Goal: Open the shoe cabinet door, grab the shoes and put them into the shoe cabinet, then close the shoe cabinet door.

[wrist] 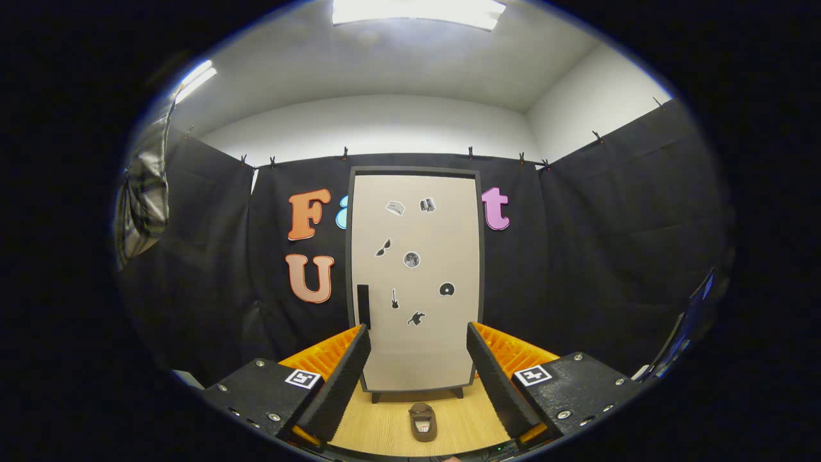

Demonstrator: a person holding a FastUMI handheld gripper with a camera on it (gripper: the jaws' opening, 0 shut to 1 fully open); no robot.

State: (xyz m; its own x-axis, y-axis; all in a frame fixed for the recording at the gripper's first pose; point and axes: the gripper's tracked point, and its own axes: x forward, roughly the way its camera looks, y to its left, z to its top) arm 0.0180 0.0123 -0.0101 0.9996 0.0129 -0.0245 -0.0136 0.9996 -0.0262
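A tall beige shoe cabinet [415,282] with a dark frame stands on short feet against the black cloth wall, its door closed. Small stickers dot the door, and a black vertical handle [363,306] sits on its left edge. A single brown shoe [423,421] lies on the wooden floor just in front of the cabinet, between my two fingers. My gripper [417,369] is open, well back from the cabinet, its black ribbed pads [343,382] wide apart with nothing held.
The light wooden floor [385,427] runs from the fingers to the cabinet's base. Black cloth walls close the booth on the left, back and right. A plaid sleeve or cloth [142,199] hangs at the far left.
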